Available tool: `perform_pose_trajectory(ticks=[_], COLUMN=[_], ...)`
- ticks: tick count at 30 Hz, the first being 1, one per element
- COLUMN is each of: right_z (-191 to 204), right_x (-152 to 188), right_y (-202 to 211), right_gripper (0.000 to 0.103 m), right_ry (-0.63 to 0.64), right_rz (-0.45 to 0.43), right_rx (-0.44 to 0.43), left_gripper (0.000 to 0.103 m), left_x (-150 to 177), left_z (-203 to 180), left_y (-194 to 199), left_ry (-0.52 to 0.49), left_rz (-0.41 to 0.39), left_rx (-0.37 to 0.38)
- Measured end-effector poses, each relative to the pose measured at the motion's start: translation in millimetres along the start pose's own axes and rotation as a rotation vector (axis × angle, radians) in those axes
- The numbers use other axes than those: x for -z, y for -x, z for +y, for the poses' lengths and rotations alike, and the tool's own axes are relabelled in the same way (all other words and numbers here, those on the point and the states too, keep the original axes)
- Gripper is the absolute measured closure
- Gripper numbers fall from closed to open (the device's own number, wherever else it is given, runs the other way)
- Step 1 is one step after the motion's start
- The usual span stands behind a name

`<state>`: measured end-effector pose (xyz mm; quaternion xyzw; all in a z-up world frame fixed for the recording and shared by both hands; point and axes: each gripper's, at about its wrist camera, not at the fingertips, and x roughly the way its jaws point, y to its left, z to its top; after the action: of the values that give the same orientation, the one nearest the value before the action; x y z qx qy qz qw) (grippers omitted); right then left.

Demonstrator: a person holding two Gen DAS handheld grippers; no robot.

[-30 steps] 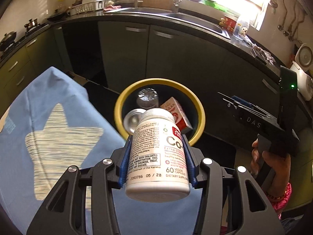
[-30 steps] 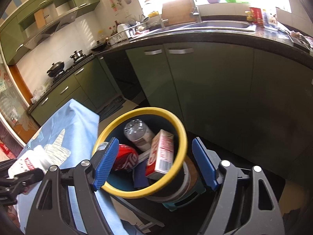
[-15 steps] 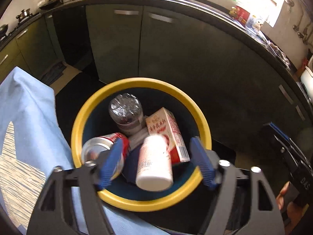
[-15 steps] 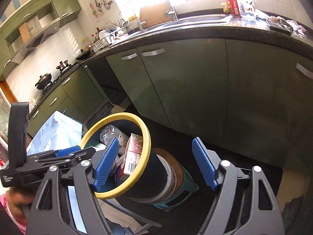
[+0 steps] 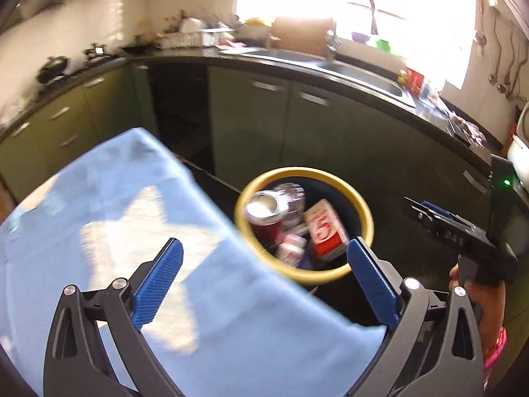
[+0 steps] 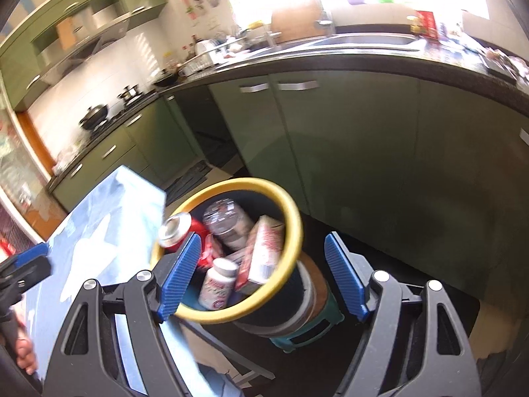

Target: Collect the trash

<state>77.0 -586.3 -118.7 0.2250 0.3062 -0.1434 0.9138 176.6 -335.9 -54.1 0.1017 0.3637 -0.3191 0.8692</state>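
Blue star-print cloth [image 5: 139, 231] covers the table; yellow-rimmed bin [image 6: 291, 218] stands beside it.

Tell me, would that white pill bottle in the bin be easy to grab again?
Probably fiddly. The white pill bottle lies tilted among other trash in the yellow-rimmed bin, so it may shift. Its round, smooth plastic sides could roll or slip. It looks rigid, unlikely to crush.

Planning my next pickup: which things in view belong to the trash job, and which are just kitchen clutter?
Part of the job:
- yellow-rimmed bin
- white pill bottle, now in the bin
- red can
- clear plastic bottle
- red and white carton
- left gripper, open, empty
- right gripper, open, empty

Just lying about:
- blue star cloth
- sink
- dish rack
- pans
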Motion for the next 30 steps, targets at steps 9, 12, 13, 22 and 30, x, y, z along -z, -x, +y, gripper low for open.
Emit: perform_pose_trajectory(ticks=[9, 12, 13, 22, 30], right_z=[72.5, 94.6, 100.9, 145.1, 159.4], right_x=[22.9, 28.8, 30.4, 40.6, 47.7], right_y=[26.2, 40.6, 46.7, 102.6, 129.8], right_gripper=[0.023, 0.021, 0.019, 0.007, 0.007], right_ry=[0.168, 0.219, 0.238, 0.368, 0.407], right_rz=[0.004, -0.013, -0.022, -0.139, -0.174], right_rx=[-0.081, -0.094, -0.096, -0.074, -0.118], left_gripper=[0.005, 0.005, 0.005, 0.005, 0.005], left_x=[61.7, 82.9, 90.1, 133.8, 156.4], left_z=[74.0, 98.3, 107.2, 156.9, 138.1], left_y=[97.5, 125.6, 137.6, 217.1, 265.2], left_ry=[0.113, 0.153, 0.17, 0.306, 0.288], left_rz=[-0.051, -0.082, -0.101, -0.23, -0.309], left_rx=[-0.182, -0.237, -0.269, -0.415, -0.445])
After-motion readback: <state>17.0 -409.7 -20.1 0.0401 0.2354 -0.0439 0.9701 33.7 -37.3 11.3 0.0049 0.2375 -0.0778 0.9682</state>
